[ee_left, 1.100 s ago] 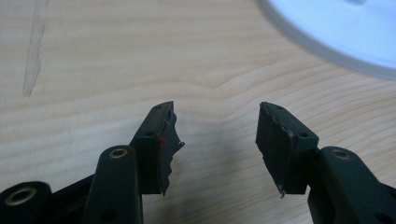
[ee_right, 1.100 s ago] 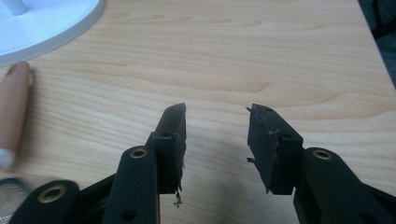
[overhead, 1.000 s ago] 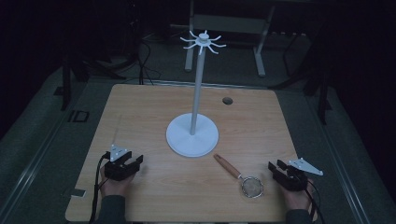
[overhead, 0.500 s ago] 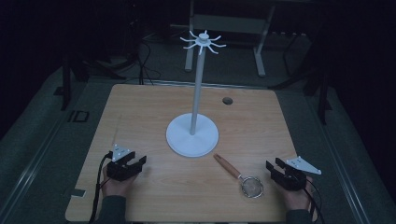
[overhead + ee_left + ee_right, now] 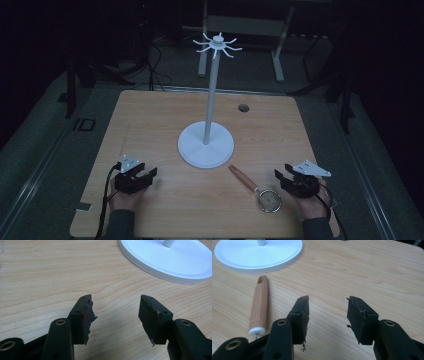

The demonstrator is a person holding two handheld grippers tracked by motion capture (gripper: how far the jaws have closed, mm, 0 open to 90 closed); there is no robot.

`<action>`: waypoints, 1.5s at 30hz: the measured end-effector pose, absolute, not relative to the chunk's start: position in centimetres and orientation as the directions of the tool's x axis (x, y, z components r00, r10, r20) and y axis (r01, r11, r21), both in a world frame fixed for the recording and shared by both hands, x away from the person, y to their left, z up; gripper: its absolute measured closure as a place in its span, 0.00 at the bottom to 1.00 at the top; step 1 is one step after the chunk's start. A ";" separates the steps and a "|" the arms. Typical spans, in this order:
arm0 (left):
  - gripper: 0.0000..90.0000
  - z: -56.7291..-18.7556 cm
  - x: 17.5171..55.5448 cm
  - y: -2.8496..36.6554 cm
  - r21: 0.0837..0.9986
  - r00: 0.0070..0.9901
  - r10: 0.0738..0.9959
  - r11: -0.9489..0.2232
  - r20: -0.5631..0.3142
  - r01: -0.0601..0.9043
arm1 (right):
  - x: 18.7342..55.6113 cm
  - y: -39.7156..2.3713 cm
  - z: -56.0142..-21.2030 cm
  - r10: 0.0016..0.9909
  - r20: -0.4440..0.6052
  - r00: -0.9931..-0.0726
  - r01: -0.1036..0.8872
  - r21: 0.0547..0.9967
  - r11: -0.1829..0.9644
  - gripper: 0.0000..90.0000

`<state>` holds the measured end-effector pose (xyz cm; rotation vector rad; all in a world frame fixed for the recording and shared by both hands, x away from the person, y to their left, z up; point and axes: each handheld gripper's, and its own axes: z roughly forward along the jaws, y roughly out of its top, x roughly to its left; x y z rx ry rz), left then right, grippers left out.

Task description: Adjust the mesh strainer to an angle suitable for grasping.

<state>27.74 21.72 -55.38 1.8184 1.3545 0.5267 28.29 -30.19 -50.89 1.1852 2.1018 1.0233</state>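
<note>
A small mesh strainer (image 5: 269, 201) with a wooden handle (image 5: 243, 177) lies on the wooden table (image 5: 160, 120), in front of a white hook stand (image 5: 206, 144) with a round base and a tall pole. My right gripper (image 5: 282, 176) is held just right of the strainer; its jaws have just been opening and stand apart with nothing between them. In the right gripper view the wooden handle (image 5: 259, 303) lies left of the gripper (image 5: 327, 305). My left gripper (image 5: 146, 172) rests at the front left, open over bare wood (image 5: 117, 305).
The stand's white base (image 5: 172, 258) lies ahead and right of the left gripper, and ahead and left of the right gripper (image 5: 259, 255). A small dark hole (image 5: 243, 107) sits near the table's far edge. Dark floor and cables surround the table.
The right gripper has risen and shifted slightly left toward the strainer, and its jaws have spread wider. The left gripper has stayed put.
</note>
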 end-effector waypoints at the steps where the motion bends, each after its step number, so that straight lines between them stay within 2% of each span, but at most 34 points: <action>1: 0.50 -55.4 27.8 21.7 0.789 0.343 0.931 -0.117 -0.124 0.603 | 28.4 -30.1 -50.8 0.870 -0.068 -0.489 0.489 0.805 0.337 0.58; 15: 0.49 -55.5 27.8 21.7 0.785 0.342 0.931 -0.116 -0.127 0.608 | 29.7 -28.9 -49.9 0.850 -0.058 -0.524 0.541 0.748 0.385 0.56; 45: 0.49 -55.5 27.8 21.7 0.784 0.336 0.933 -0.113 -0.127 0.610 | 31.4 -25.0 -49.9 0.752 -0.089 -0.654 0.566 0.601 0.564 0.51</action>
